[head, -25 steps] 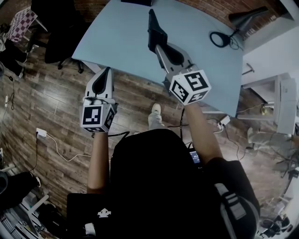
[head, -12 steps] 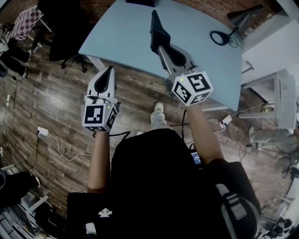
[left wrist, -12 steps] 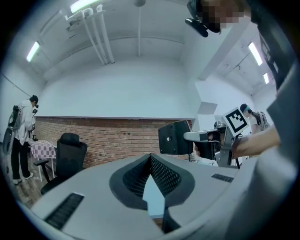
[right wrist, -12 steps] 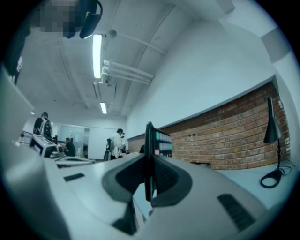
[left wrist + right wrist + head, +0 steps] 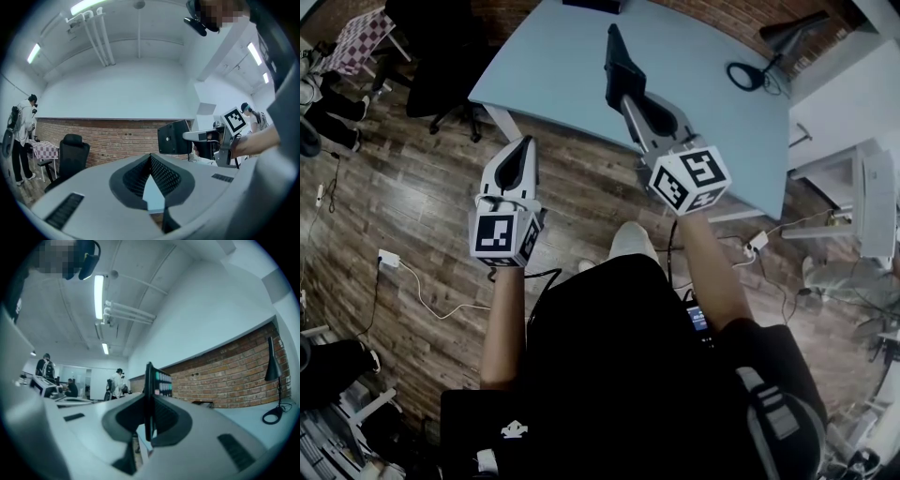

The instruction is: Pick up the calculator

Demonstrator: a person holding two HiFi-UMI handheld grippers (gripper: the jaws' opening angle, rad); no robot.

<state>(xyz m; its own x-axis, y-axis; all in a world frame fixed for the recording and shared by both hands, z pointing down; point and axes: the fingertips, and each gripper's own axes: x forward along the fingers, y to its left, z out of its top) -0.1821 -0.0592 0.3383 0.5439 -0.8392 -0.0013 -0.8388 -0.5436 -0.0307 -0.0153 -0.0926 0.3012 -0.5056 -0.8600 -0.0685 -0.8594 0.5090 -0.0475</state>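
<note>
The calculator (image 5: pixel 616 67) is a dark flat slab held on edge above the light blue table (image 5: pixel 553 66). My right gripper (image 5: pixel 625 94) is shut on its lower end. In the right gripper view it stands edge-on between the pads (image 5: pixel 149 401), its coloured keys (image 5: pixel 162 381) facing right. The left gripper view shows the calculator's dark back (image 5: pixel 174 137) with the right gripper (image 5: pixel 188 136) behind it. My left gripper (image 5: pixel 525 142) hangs over the wooden floor, left of the table's near edge, its jaws shut on nothing (image 5: pixel 151 157).
A black desk lamp (image 5: pixel 789 33) with a ring base (image 5: pixel 747 75) stands at the table's far right. A black office chair (image 5: pixel 441 52) is left of the table. A white adapter and cable (image 5: pixel 390 258) lie on the floor. People stand in the background (image 5: pixel 117 380).
Both grippers have drifted slightly right in the head view. The calculator stays in the right gripper's grip, and the left jaws stay shut.
</note>
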